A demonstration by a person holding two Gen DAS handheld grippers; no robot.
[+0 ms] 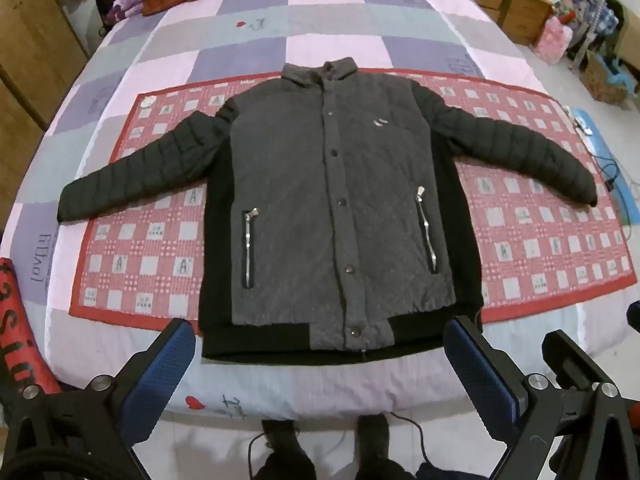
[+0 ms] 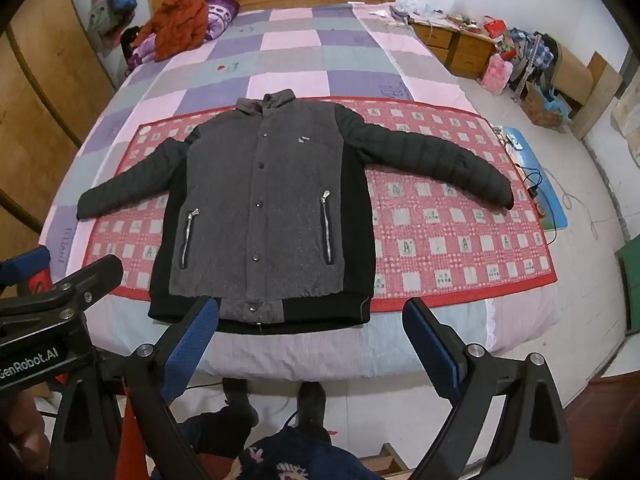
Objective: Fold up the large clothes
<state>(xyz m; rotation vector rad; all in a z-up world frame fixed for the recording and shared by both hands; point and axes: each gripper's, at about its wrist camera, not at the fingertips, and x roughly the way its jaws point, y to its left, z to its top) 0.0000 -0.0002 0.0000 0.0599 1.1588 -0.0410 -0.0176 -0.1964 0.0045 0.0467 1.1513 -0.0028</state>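
A grey quilted jacket (image 1: 320, 200) with black puffy sleeves lies flat, front up and buttoned, on a red checked mat (image 1: 540, 240) on the bed. Both sleeves are spread out sideways. It also shows in the right wrist view (image 2: 260, 208), on the mat (image 2: 440, 236). My left gripper (image 1: 320, 344) is open and empty, held above the bed's near edge just short of the jacket's hem. My right gripper (image 2: 310, 320) is open and empty, at the hem's right half. The left gripper's body shows at the left of the right wrist view (image 2: 60, 304).
The bed has a purple, pink and grey patchwork cover (image 1: 320, 40). An orange garment (image 2: 180, 24) and a pillow lie at the head. A wooden wardrobe (image 2: 40, 100) stands left. Nightstands (image 2: 460, 48) and clutter stand at the right. My feet (image 2: 276, 400) are at the bed's foot.
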